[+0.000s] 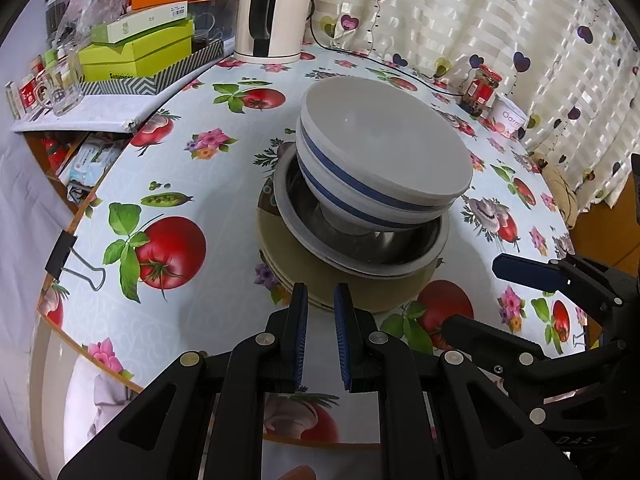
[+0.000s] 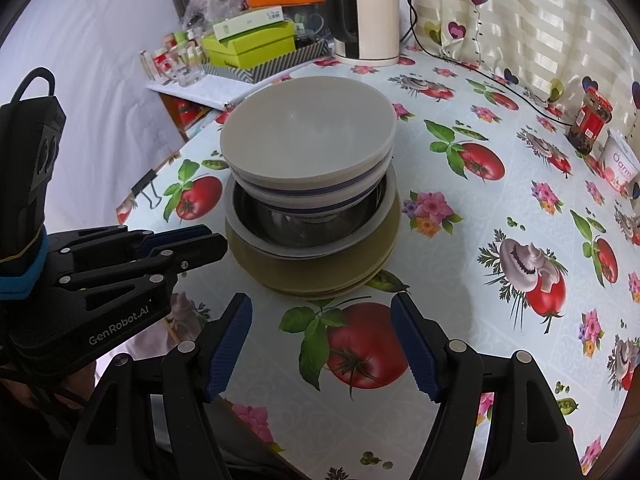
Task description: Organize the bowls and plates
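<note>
Two nested white bowls with blue bands (image 1: 384, 152) (image 2: 308, 140) sit inside a steel bowl (image 1: 304, 236) (image 2: 260, 216). The steel bowl rests on a small stack of olive plates (image 1: 320, 280) (image 2: 320, 272) in the middle of the flowered table (image 1: 224, 208). My left gripper (image 1: 321, 294) (image 2: 222, 242) is shut, with nothing between its pads, and its tips are at the near-left rim of the plates. My right gripper (image 2: 322, 300) (image 1: 470, 296) stands open and empty just short of the near edge of the plates.
At the back stand a white kettle (image 1: 272, 12) (image 2: 368, 12) with its cord, and green boxes (image 1: 136, 52) on a side shelf. A red-lidded jar (image 2: 590, 124) and a white cup (image 2: 620, 160) stand by the curtain. A binder clip (image 1: 72, 260) holds the cloth at the left table edge.
</note>
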The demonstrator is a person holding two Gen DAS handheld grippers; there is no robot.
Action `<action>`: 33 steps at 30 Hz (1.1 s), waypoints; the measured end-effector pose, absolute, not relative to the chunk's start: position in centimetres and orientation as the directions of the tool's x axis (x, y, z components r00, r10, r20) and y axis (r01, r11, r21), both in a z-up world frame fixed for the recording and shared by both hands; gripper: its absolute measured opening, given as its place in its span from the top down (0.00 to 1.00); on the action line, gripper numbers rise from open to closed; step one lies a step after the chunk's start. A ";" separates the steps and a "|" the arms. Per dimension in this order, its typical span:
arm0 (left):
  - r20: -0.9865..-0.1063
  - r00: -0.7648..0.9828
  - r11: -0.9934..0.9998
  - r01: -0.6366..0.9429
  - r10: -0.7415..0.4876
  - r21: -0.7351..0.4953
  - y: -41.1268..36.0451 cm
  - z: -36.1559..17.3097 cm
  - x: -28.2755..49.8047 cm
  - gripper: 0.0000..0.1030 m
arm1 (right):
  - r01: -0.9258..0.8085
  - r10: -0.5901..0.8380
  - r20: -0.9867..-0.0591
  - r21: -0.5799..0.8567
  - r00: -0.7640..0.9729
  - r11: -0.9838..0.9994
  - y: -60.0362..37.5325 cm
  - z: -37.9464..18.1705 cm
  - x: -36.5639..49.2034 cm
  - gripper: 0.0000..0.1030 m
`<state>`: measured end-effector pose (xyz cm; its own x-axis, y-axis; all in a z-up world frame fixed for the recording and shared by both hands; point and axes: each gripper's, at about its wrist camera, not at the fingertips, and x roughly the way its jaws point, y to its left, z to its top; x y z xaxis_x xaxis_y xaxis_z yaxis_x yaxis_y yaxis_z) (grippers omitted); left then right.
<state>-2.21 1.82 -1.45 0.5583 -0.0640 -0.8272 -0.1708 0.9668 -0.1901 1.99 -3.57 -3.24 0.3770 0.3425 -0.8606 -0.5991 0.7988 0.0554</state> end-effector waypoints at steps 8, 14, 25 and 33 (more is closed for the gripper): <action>-0.828 0.557 0.967 -0.170 -0.063 -0.188 1.9 -1.6 -2.3 0.86 | -0.601 0.327 -0.864 0.036 0.383 0.798 -3.5 -3.4 1.9 0.29; -0.828 0.557 0.968 -0.167 -0.064 -0.187 1.8 -1.7 -2.6 0.87 | -0.598 0.306 -0.859 -0.001 0.411 0.801 -3.3 -3.0 1.4 0.29; -0.833 0.550 0.972 -0.157 -0.063 -0.177 1.4 -1.7 -2.3 0.87 | -0.603 0.306 -0.850 -0.017 0.429 0.797 -3.1 -2.5 0.9 0.29; -0.833 0.550 0.973 -0.157 -0.059 -0.172 1.4 -1.7 -2.0 0.87 | -0.604 0.308 -0.851 -0.015 0.426 0.797 -3.1 -2.5 1.0 0.29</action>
<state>-2.01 1.39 -1.66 0.5498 -0.0588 -0.8332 -0.1566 0.9726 -0.1719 1.00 -3.13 -2.53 0.4264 0.3076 -0.8506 -0.6041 0.7967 -0.0148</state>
